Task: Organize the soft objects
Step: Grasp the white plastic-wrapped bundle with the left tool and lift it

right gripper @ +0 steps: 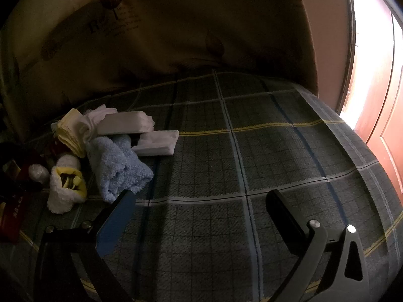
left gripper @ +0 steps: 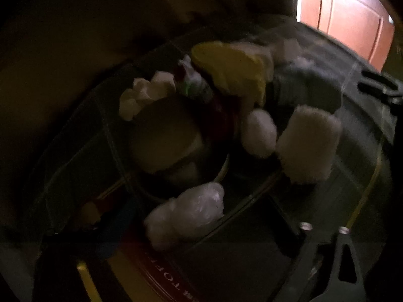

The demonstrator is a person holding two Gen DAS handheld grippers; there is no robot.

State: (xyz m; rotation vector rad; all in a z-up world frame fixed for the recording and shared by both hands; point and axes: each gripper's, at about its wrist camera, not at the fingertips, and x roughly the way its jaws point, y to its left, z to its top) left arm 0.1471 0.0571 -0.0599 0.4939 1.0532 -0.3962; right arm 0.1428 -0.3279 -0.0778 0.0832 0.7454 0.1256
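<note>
Soft cloths are heaped on the checked blanket; right gripper is held wide open, empty; left gripper's state cannot be told

A plaid bedspread in dark grey-green, crossed by pale, blue and yellow lines, covers the bed and fills most of the right wrist view. Behind it rises a beige printed fabric, with leaf shapes and lines of dark lettering, too small to read. To the right stands a reddish-brown panelled door, with bright light falling beside it. At the left edge of the bed lies a dark red box with gold characters. In the left wrist view, dim and blurred, the door shows at the upper right, and a round tin rests on the bedspread.
</note>
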